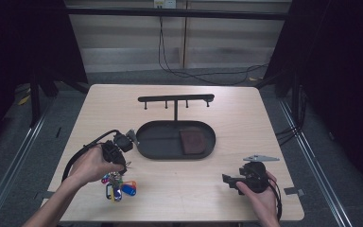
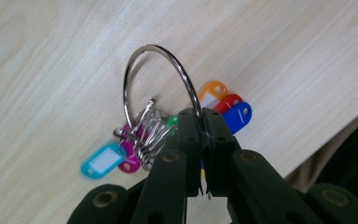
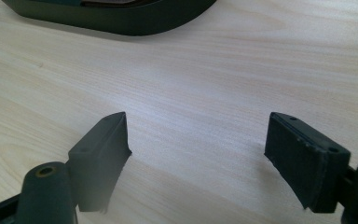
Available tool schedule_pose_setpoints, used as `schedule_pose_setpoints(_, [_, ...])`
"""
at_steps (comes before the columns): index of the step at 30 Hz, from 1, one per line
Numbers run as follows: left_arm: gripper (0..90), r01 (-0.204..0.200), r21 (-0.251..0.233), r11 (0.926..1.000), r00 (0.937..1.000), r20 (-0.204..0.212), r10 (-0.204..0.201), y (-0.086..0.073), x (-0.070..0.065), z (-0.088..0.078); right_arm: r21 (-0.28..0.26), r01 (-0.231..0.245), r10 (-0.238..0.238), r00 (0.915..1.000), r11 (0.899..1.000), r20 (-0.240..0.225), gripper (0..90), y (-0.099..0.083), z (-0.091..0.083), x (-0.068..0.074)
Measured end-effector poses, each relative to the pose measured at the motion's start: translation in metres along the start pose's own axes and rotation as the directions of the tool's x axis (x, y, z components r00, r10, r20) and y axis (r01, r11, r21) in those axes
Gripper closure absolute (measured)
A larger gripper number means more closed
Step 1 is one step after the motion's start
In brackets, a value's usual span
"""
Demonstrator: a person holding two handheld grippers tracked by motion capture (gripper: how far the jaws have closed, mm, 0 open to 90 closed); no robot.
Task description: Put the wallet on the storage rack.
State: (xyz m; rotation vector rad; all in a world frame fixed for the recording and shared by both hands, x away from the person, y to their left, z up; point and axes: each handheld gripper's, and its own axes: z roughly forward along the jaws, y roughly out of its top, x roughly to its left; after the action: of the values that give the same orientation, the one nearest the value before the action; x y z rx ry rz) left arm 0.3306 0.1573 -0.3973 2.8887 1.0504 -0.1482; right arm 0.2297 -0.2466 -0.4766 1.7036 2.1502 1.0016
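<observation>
Pinching key ring (image 2: 161, 88) wire, left gripper (image 2: 203, 122) jaws pressed together, tags dangling just above table (image 1: 194, 189) near front-left. Hook rack (image 1: 176, 99) lies beyond tray (image 1: 144, 142), up-right of left hand; likely target. Right gripper (image 3: 198, 144) spread, idle, holding nothing, well apart.

Silver key ring (image 2: 161, 74) carries orange (image 2: 212, 94), red (image 2: 228, 102), blue (image 2: 237, 116), cyan (image 2: 101, 160) and magenta (image 2: 129, 157) tags; pale wood-grain surface (image 1: 217, 189); black tray (image 1: 160, 142) holding a brown wallet (image 1: 192, 141).
</observation>
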Motion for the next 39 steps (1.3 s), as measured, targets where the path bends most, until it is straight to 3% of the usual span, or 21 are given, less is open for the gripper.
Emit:
schedule_pose_setpoints(13, [87.8, -0.007, -0.067, 0.9977, 0.9994, -0.034, 0.005, -0.007, 0.004, -0.038, 0.005, 0.002, -0.002, 1.0000, 1.000, -0.005, 21.4, 0.000, 0.002, 0.002])
schedule_pose_setpoints(14, [87.8, -0.022, -0.071, 0.9972, 0.9990, -0.040, 0.019, -0.007, 0.005, -0.041, 0.006, 0.003, -0.003, 1.0000, 1.000, -0.007, 21.3, 0.000, 0.002, 0.002])
schedule_pose_setpoints(20, [87.8, -0.006, -0.107, 0.9942, 0.9992, -0.041, 0.002, -0.010, 0.007, -0.055, 0.005, 0.010, -0.010, 0.9999, 1.000, -0.012, 21.4, 0.000, 0.003, 0.004])
schedule_pose_setpoints(39, [87.8, -0.035, -0.137, 0.9900, 0.9971, -0.072, 0.026, -0.011, 0.002, -0.091, 0.001, 0.006, -0.006, 1.0000, 1.000, -0.006, 21.4, 0.000, 0.001, 0.003])
